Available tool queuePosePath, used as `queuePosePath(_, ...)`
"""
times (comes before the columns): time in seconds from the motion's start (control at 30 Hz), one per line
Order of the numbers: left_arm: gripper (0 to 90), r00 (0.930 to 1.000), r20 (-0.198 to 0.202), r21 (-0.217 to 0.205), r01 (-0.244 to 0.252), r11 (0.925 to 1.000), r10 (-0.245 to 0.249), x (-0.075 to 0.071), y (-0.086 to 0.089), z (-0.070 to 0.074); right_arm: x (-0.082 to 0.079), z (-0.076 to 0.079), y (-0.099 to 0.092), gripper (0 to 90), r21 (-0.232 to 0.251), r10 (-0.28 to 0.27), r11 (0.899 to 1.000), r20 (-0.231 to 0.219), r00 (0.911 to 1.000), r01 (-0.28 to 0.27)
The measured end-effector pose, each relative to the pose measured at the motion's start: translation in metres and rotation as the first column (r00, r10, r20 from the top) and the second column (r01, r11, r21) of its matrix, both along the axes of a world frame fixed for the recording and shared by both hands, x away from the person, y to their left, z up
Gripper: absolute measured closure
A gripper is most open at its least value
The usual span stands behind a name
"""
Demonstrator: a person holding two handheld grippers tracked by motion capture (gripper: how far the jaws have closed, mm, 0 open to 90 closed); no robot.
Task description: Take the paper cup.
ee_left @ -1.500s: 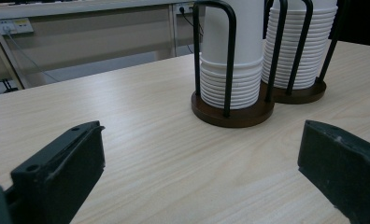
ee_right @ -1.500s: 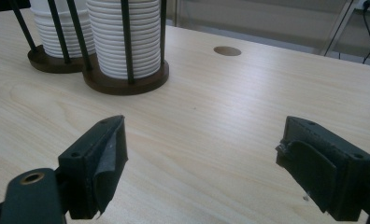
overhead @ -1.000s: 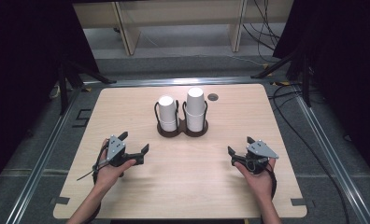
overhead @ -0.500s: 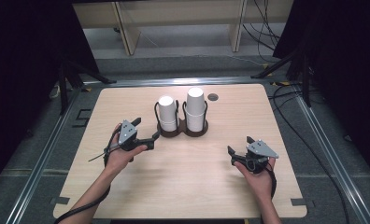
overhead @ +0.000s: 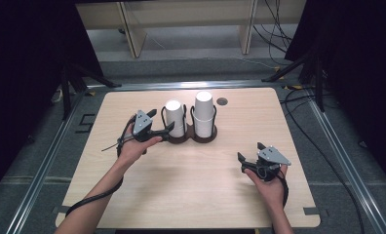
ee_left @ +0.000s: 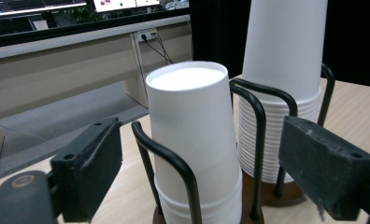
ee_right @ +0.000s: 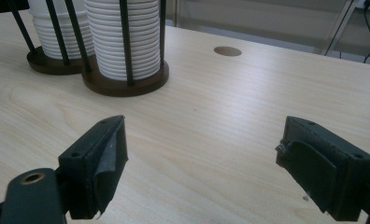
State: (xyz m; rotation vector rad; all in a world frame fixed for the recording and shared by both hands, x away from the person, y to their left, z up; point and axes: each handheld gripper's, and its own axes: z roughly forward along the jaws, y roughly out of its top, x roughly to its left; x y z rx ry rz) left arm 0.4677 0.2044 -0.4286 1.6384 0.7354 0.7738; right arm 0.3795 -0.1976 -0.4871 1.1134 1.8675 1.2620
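Note:
Two stacks of upside-down white paper cups stand in a dark wire holder (overhead: 195,138) at the middle of the table. The shorter stack (overhead: 174,118) is on the left, the taller stack (overhead: 204,114) on the right. My left gripper (overhead: 161,121) is open right beside the shorter stack. In the left gripper view its jaws stand wide on either side of that shorter stack (ee_left: 192,140) without touching it, and the taller stack (ee_left: 281,70) is behind. My right gripper (overhead: 250,151) is open and holds nothing, low over the table at the front right. Both cup stacks (ee_right: 124,37) lie far ahead of it.
The light wooden table (overhead: 196,195) has a round cable hole (overhead: 222,101) behind the cups, also a dark cable hole (ee_right: 227,51) in the right gripper view. Black curtains and metal floor rails surround the table. A cable trails from the left hand.
My left gripper has moved forward and to the right, from the table's left side up to the shorter cup stack. The right gripper has stayed where it was.

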Motion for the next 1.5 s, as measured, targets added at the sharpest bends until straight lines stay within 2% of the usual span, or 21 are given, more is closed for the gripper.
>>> queuePosePath(0.1, 14.2, 1.0, 0.002, -0.006, 0.0, 1.0, 0.0, 0.006, -0.002, 0.004, 0.001, 0.0, -0.001, 15.6, -0.013, -0.005, 1.0, 0.017, 0.9998, 0.005)
queuePosePath(0.13, 14.2, 1.0, 0.002, -0.006, 0.0, 1.0, 0.0, 0.006, -0.002, 0.004, -0.001, 0.0, 0.001, 15.6, 0.007, -0.015, 1.0, -0.003, 0.9999, 0.015)
queuePosePath(0.23, 14.2, 0.9999, 0.011, -0.022, 0.004, 0.9997, -0.003, 0.012, -0.003, 0.005, 0.001, -0.001, 0.001, 15.7, 0.01, -0.002, 1.0, 0.008, 1.0, 0.002)
queuePosePath(0.33, 14.1, 1.0, -0.003, -0.011, 0.008, 0.9999, -0.008, 0.014, -0.003, 0.007, 0.003, 0.0, 0.001, 15.7, -0.017, 0.007, 1.0, 0.033, 0.9994, -0.006)
queuePosePath(0.37, 14.1, 0.9999, -0.006, -0.016, 0.009, 0.9998, -0.009, 0.017, -0.004, 0.009, 0.002, 0.0, 0.005, 15.7, 0.017, -0.002, 1.0, 0.002, 1.0, 0.002)
queuePosePath(0.4, 14.1, 0.9999, -0.005, -0.011, 0.011, 0.9999, -0.011, 0.019, -0.005, 0.01, 0.003, 0.0, 0.004, 15.7, -0.004, 0.002, 1.0, 0.018, 0.9998, -0.002)
queuePosePath(0.43, 14.1, 0.9999, -0.007, -0.007, 0.013, 0.9999, -0.013, 0.02, -0.005, 0.011, 0.002, 0.0, 0.007, 15.7, 0.02, 0.008, 1.0, -0.006, 1.0, -0.008)
queuePosePath(0.47, 14.1, 0.9999, -0.01, -0.008, 0.013, 0.9999, -0.014, 0.022, -0.006, 0.012, 0.004, -0.001, 0.008, 15.8, 0.016, 0.014, 1.0, 0.017, 0.9998, -0.015)
queuePosePath(0.6, 14.1, 0.9996, -0.018, -0.003, 0.023, 0.9997, -0.023, 0.028, -0.008, 0.013, 0.002, 0.0, 0.013, 15.9, 0.005, 0.019, 1.0, -0.006, 0.9998, -0.019)
queuePosePath(0.67, 14.2, 0.9994, -0.023, -0.014, 0.025, 0.9996, -0.025, 0.032, -0.008, 0.013, 0.004, 0.0, 0.012, 15.9, -0.025, 0.031, 0.999, 0.022, 0.9993, -0.03)
queuePosePath(0.73, 14.3, 0.9994, -0.027, -0.009, 0.022, 0.9997, -0.022, 0.033, -0.008, 0.013, 0.004, 0.0, 0.013, 15.9, -0.02, 0.029, 0.999, 0.02, 0.9994, -0.029)
queuePosePath(0.8, 14.3, 0.9993, -0.029, -0.006, 0.025, 0.9997, -0.025, 0.035, -0.008, 0.012, 0.001, 0.0, 0.015, 15.8, 0.025, 0.009, 1.0, -0.021, 0.9997, -0.008)
queuePosePath(0.9, 14.4, 0.999, -0.032, -0.003, 0.032, 0.9995, -0.032, 0.037, -0.009, 0.012, 0.005, 0.0, 0.012, 15.9, -0.022, 0.034, 0.999, 0.021, 0.9992, -0.034)
queuePosePath(0.97, 14.8, 0.9985, -0.04, -0.001, 0.037, 0.9993, -0.037, 0.039, -0.01, 0.01, 0.003, 0.0, 0.015, 15.9, 0.003, 0.028, 1.0, -0.001, 0.9996, -0.028)
queuePosePath(1.07, 15.8, 0.9982, -0.046, -0.004, 0.038, 0.9993, -0.038, 0.04, -0.011, 0.009, 0.003, 0.0, 0.015, 15.9, -0.009, 0.035, 0.999, 0.006, 0.9994, -0.035)
queuePosePath(1.2, 17.4, 0.9974, -0.056, -0.013, 0.043, 0.999, -0.044, 0.043, -0.013, 0.007, 0.003, -0.001, 0.017, 15.9, 0.01, 0.036, 0.999, -0.008, 0.9993, -0.036)
queuePosePath(1.27, 19.1, 0.9974, -0.055, -0.023, 0.044, 0.9988, -0.045, 0.045, -0.014, 0.007, 0.003, 0.0, 0.019, 15.9, 0.032, 0.049, 0.998, -0.003, 0.9988, -0.049)
queuePosePath(1.33, 21.9, 0.9977, -0.048, -0.023, 0.046, 0.9987, -0.047, 0.047, -0.014, 0.007, 0.004, -0.001, 0.02, 15.9, 0.014, 0.051, 0.999, 0.025, 0.9984, -0.052)
queuePosePath(1.4, 22.1, 0.9969, -0.059, -0.032, 0.05, 0.9982, -0.052, 0.049, -0.014, 0.007, 0.002, 0.001, 0.026, 15.9, 0.041, 0.078, 0.996, -0.009, 0.9969, -0.077)
queuePosePath(1.43, 22.6, 0.9965, -0.061, -0.029, 0.057, 0.998, -0.058, 0.051, -0.015, 0.008, 0.004, 0.002, 0.027, 15.9, 0.008, 0.081, 0.997, 0.04, 0.9959, -0.081)
queuePosePath(1.5, 23.7, 0.996, -0.066, -0.039, 0.057, 0.9976, -0.06, 0.051, -0.015, 0.008, 0.003, 0.003, 0.03, 15.9, 0.017, 0.084, 0.996, 0.028, 0.9961, -0.084)
